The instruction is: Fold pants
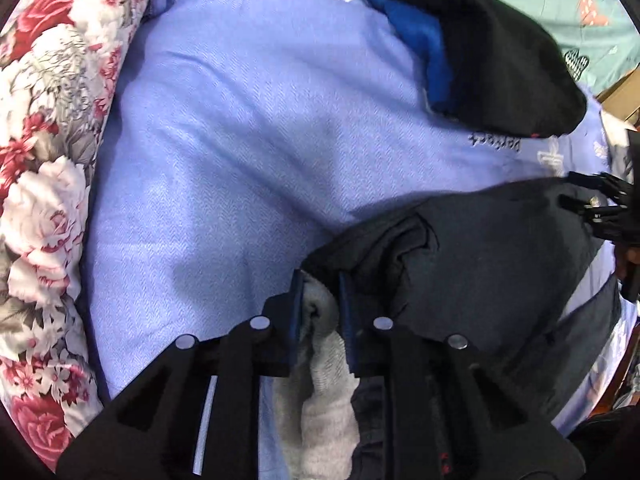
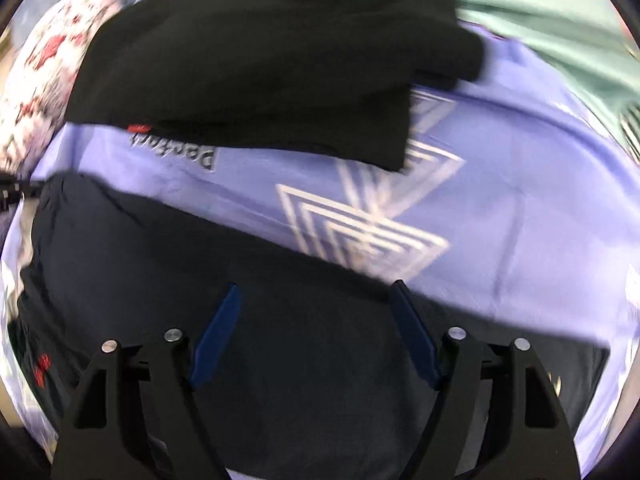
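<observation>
The left tongs (image 1: 320, 300) were clamped on a bunched edge of the dark pants (image 1: 500, 248), with the pale grey lining (image 1: 320, 380) of the pants squeezed between the two blue pads. The pants lay spread on the lilac bedsheet (image 1: 240, 160), reaching across to the right, where the right tongs (image 1: 592, 204) showed at the edge of the left wrist view, at the far end of the cloth. In the right wrist view the right tongs (image 2: 316, 292) stood wide apart above the pants (image 2: 280, 320), holding nothing. A folded black garment (image 2: 260, 64) rested on the bedsheet (image 2: 520, 220) beyond the pants, apart from them. A flowered quilt (image 1: 44, 180) lay along the left side of the bed.
</observation>
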The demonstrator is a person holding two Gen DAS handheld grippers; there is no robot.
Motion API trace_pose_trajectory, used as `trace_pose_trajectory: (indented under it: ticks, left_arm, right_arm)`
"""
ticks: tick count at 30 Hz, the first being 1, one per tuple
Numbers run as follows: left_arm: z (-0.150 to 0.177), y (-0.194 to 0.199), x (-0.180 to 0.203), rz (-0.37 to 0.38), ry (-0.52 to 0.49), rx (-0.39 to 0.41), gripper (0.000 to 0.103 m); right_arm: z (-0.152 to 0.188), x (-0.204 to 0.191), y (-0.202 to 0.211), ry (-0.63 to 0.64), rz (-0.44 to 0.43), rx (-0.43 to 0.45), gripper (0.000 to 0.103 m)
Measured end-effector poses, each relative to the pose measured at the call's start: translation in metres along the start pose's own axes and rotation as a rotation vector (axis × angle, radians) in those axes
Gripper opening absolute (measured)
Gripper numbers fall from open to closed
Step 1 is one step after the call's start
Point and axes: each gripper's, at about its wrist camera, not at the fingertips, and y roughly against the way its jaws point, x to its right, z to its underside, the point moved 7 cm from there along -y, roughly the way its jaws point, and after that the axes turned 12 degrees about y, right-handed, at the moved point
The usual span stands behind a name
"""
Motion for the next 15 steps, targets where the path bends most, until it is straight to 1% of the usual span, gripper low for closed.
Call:
trace_pose_trajectory:
  ticks: [1, 3, 6, 8, 9, 10, 13, 15]
  left_arm:
    - [0.001, 0.002, 0.0, 0.006, 0.002, 0.004, 0.017]
    - [0.002, 0.006, 0.002, 0.021, 0.005, 0.014, 0.017]
    - [0.007, 0.016, -0.002, 0.035, 0.021, 0.025, 0.017]
    - [0.009, 0.017, -0.002, 0.044, 0.037, 0.032, 0.017]
    - [0.01, 0.017, -0.002, 0.048, 0.045, 0.034, 0.017]
    - [0.011, 0.018, -0.003, 0.051, 0.05, 0.035, 0.017]
    - [0.009, 0.017, -0.002, 0.049, 0.057, 0.039, 0.017]
    - [0.009, 0.019, -0.001, 0.039, 0.051, 0.043, 0.017]
  right_arm:
    - [-0.004, -0.002, -0.003, 0.029, -0.006, -0.013, 0.066]
    - [-0.009, -0.004, -0.012, 0.081, -0.027, -0.044, 0.06]
    - [-0.014, -0.005, -0.015, 0.151, -0.052, -0.046, 0.06]
    - [-0.015, -0.004, -0.016, 0.173, -0.052, -0.056, 0.053]
    - [-0.015, -0.004, -0.014, 0.181, -0.075, -0.056, 0.038]
    - [-0.014, -0.005, -0.013, 0.18, -0.101, -0.062, 0.015]
    - [-0.011, -0.006, -0.012, 0.19, -0.115, -0.069, 0.006]
    - [-0.01, -0.003, -0.011, 0.159, -0.14, -0.065, 0.005]
